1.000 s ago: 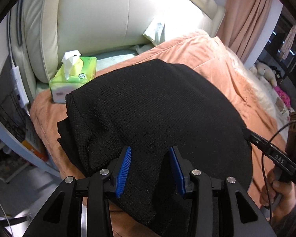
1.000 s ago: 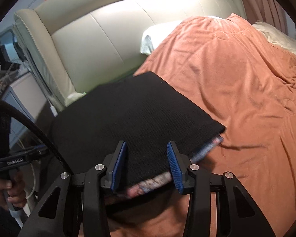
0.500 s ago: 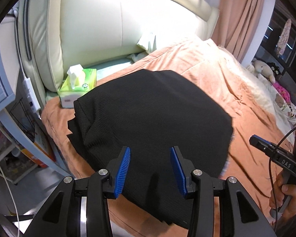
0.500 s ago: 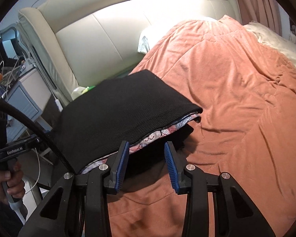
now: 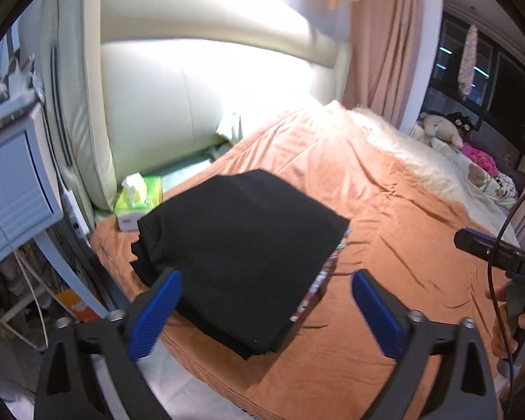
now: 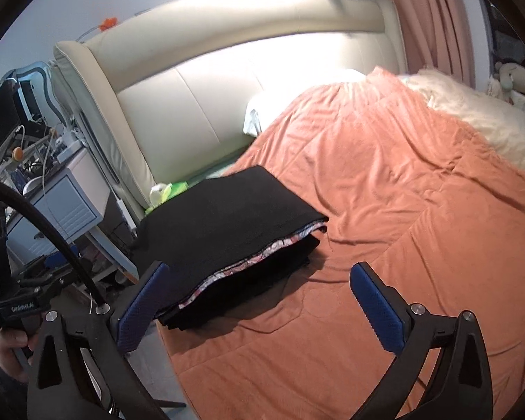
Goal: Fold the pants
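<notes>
Opening wide, the left gripper [image 5: 266, 309] hangs empty above the folded pants [image 5: 241, 255] on the blanket [image 5: 395, 217], beside a tissue box [image 5: 140, 203]. Right view: right gripper [image 6: 259, 304] likewise opening, empty; pants [image 6: 227, 231] near the bed corner.

Both fisheye views ride behind their own gripper fingers, raised above the bed's near corner and tilted down toward the cream headboard [image 5: 199, 105]. The left view looks from the bedside-cabinet side, the right from farther along the edge. Both share the folded black pants [image 5: 241, 252] [image 6: 227, 231] and orange blanket [image 5: 385, 210].
</notes>
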Action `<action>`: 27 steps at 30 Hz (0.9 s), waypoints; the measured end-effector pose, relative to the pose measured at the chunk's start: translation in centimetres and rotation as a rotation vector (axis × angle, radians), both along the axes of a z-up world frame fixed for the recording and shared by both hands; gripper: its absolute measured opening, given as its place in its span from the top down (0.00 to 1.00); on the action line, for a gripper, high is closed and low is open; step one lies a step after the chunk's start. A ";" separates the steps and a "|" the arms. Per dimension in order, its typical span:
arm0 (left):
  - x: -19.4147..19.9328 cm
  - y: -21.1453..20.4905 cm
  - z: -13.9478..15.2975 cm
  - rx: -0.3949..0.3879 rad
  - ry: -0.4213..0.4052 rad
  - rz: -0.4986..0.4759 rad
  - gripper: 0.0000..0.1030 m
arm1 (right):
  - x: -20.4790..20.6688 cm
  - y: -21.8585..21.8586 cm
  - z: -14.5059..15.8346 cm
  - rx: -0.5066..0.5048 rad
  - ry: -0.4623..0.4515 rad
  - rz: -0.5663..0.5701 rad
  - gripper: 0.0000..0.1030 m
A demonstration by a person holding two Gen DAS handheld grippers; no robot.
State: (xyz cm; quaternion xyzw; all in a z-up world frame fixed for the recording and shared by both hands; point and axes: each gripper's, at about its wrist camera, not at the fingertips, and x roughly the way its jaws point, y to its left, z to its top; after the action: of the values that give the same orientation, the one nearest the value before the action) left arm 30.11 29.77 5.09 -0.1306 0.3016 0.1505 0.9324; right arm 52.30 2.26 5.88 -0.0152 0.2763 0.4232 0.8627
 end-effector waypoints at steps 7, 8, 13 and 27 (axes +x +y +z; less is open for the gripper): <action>-2.3 -2.9 2.0 0.023 -0.022 -0.031 0.00 | -4.6 -4.0 1.6 -0.012 -0.043 -0.014 0.00; -2.7 -3.3 2.2 0.027 -0.025 -0.037 0.00 | -5.2 -4.7 1.9 -0.009 -0.047 -0.018 0.00; -4.8 -5.3 3.3 0.025 -0.057 -0.058 0.00 | -8.0 -7.4 2.9 -0.002 -0.057 -0.043 0.00; -12.2 -8.3 5.4 0.015 -0.120 -0.141 0.00 | -18.1 -14.0 4.8 -0.026 -0.091 -0.127 0.00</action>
State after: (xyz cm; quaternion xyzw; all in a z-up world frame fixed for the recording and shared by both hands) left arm 17.92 21.52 10.45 -0.1109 0.2526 0.0785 0.9580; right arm 34.15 -11.71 10.69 -0.0279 0.2428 0.3629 0.8992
